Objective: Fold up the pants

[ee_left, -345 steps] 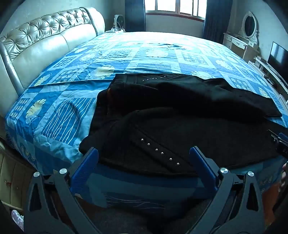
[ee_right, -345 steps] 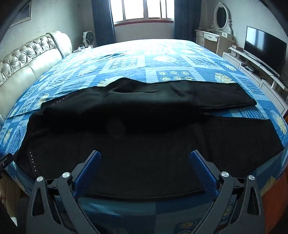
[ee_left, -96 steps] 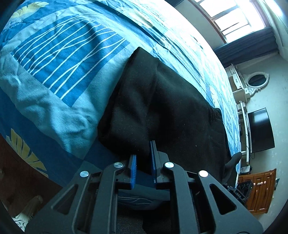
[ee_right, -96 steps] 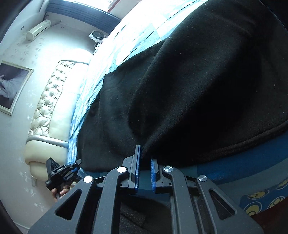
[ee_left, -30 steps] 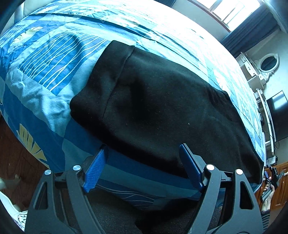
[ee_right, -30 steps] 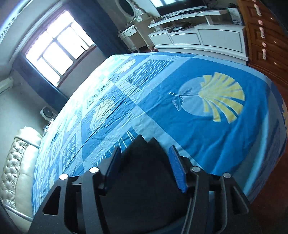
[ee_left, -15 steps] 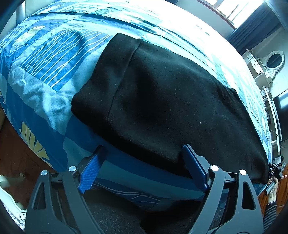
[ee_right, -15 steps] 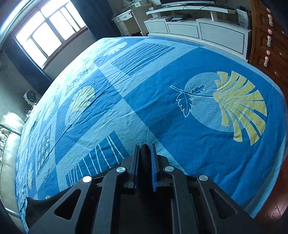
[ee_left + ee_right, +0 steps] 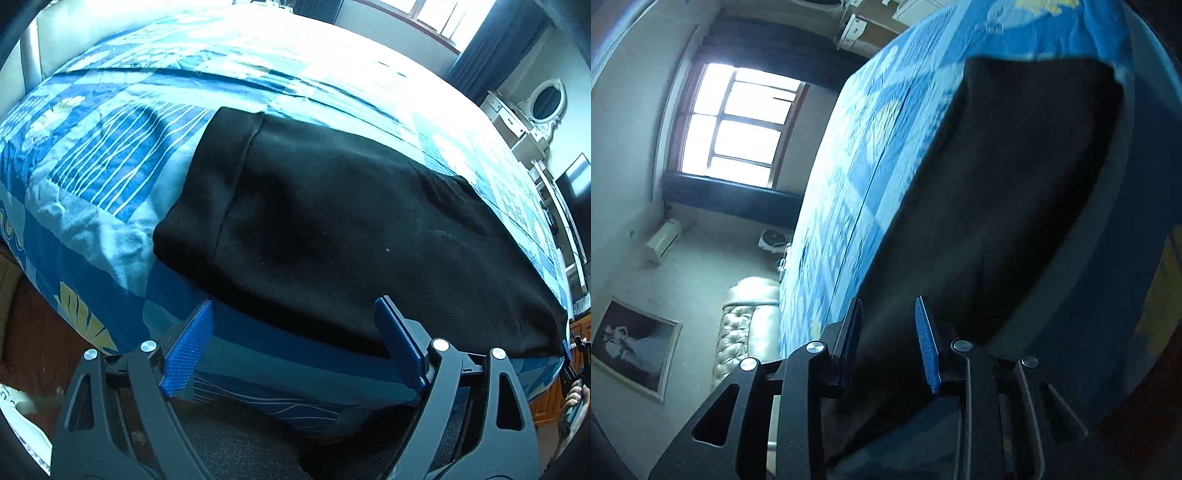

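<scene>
A wide bed (image 9: 110, 236) fills the space ahead of the left hand-held gripper (image 9: 291, 343), covered by a blue patchwork bedspread (image 9: 122, 158) with white-striped squares and yellow leaf prints. Directly on the bedspread, just beyond that hand-held gripper's fingertips, lie the black pants (image 9: 351, 229), folded into one long band along the near edge of the bed and running off to the right. The cloth bunches in wrinkles to the left of the pants.

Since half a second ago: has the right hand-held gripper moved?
Yes. The right hand-held gripper has rolled sideways and opened; the bed now runs diagonally, with the pants ahead of its fingers.
</scene>
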{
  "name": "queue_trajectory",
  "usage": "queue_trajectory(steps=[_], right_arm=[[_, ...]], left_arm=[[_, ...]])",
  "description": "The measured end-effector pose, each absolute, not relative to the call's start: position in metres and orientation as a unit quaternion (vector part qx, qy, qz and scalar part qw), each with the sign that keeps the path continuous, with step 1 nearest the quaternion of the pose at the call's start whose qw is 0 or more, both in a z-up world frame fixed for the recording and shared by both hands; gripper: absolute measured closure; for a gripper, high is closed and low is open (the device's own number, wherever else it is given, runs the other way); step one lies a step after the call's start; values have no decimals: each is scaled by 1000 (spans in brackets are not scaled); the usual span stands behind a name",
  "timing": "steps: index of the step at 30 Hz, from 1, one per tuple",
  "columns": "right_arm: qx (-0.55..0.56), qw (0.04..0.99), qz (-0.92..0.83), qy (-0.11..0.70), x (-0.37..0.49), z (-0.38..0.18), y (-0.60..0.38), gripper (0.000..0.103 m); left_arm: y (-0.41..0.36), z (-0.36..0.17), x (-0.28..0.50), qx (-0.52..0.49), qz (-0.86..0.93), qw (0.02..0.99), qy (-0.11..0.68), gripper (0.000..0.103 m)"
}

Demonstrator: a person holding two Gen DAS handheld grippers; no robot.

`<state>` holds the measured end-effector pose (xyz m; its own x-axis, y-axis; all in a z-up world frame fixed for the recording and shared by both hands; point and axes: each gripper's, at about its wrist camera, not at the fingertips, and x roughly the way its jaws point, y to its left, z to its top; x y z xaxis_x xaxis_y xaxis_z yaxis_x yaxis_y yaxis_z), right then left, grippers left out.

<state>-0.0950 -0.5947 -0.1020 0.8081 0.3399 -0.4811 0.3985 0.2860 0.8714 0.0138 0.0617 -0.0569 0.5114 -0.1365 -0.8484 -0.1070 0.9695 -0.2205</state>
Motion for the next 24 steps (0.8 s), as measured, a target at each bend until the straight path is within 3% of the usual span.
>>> queue_trajectory(steps=[5, 13, 16, 24], right_arm=[[593, 720, -7, 361, -86, -124, -545, 72], [589, 727, -31, 353, -80, -122, -532, 69], [615, 712, -32, 337, -83, -123, -524, 59], [628, 705, -12, 328, -65, -133, -500, 58]], left_arm=[[42, -41, 8, -90, -39, 872, 479, 16], [14, -41, -2, -96, -89, 853, 506, 15], [8, -41, -5, -100, -98, 848, 511, 15], [4, -44, -5, -107, -95, 847, 513, 15]])
